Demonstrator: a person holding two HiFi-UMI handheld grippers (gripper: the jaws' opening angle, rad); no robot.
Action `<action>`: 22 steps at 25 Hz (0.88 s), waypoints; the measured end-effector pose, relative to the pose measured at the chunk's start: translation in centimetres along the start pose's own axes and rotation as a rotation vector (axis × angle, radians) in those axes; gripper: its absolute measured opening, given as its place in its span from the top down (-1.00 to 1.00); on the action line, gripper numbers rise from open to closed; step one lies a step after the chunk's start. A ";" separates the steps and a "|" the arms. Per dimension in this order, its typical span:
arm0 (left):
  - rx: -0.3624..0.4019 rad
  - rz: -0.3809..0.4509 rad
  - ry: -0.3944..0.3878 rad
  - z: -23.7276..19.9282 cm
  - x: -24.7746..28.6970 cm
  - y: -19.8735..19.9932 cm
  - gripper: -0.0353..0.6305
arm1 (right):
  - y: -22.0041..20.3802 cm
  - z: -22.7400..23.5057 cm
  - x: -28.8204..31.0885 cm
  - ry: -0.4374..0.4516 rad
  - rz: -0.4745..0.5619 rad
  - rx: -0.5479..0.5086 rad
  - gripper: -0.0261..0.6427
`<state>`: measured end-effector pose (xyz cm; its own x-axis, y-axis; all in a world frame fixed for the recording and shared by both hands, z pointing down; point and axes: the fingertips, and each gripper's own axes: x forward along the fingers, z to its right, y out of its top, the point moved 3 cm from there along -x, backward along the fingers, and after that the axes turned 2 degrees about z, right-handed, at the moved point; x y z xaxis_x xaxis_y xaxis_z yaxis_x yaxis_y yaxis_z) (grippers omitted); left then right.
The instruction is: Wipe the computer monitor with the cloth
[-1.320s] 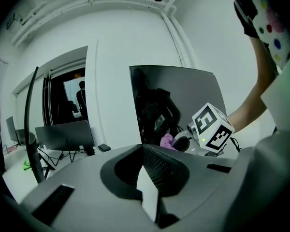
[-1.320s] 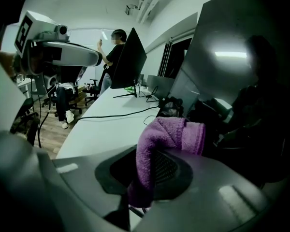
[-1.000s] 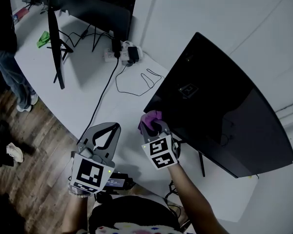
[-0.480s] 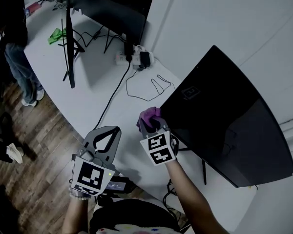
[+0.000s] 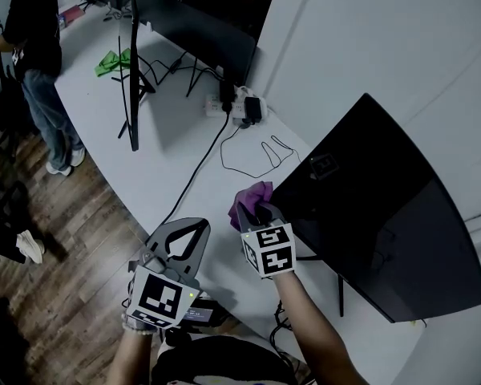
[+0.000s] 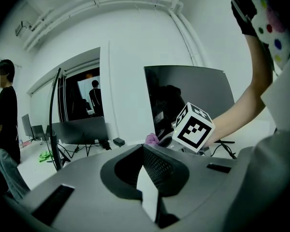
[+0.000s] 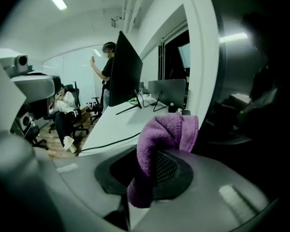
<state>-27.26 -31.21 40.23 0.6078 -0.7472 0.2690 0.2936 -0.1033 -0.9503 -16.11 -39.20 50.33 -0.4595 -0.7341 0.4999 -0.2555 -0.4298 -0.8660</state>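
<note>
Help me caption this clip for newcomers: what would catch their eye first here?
The big dark monitor fills the right of the head view, standing on the white table. By its near left corner the right gripper is shut on a purple cloth, the brightest colour close by. The left gripper hangs beside it, shut and empty.

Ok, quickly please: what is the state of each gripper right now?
Left gripper: closed, holding nothing.
Right gripper: closed on the purple cloth.
</note>
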 end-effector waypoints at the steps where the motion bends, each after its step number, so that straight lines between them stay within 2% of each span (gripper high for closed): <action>1: 0.000 -0.001 0.000 0.0 0.0 0.0 0.88 | -0.1 0.2 0.0 -0.002 0.004 0.037 0.72; 4: 0.001 -0.001 -0.002 0.2 0.0 0.0 0.88 | 0.1 0.9 -0.4 -0.015 0.024 0.120 0.72; 8: 0.006 0.010 -0.011 0.5 -0.1 0.4 0.88 | 1.0 1.6 -1.2 -0.029 0.066 0.181 0.72; 22: 0.022 0.034 -0.037 2.0 0.8 1.4 0.88 | 5.8 3.7 -4.2 -0.065 0.214 0.217 0.72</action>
<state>-24.88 -30.58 39.39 0.6441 -0.7255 0.2426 0.2880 -0.0638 -0.9555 -12.55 -40.52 43.18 -0.4261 -0.8490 0.3123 0.0318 -0.3591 -0.9328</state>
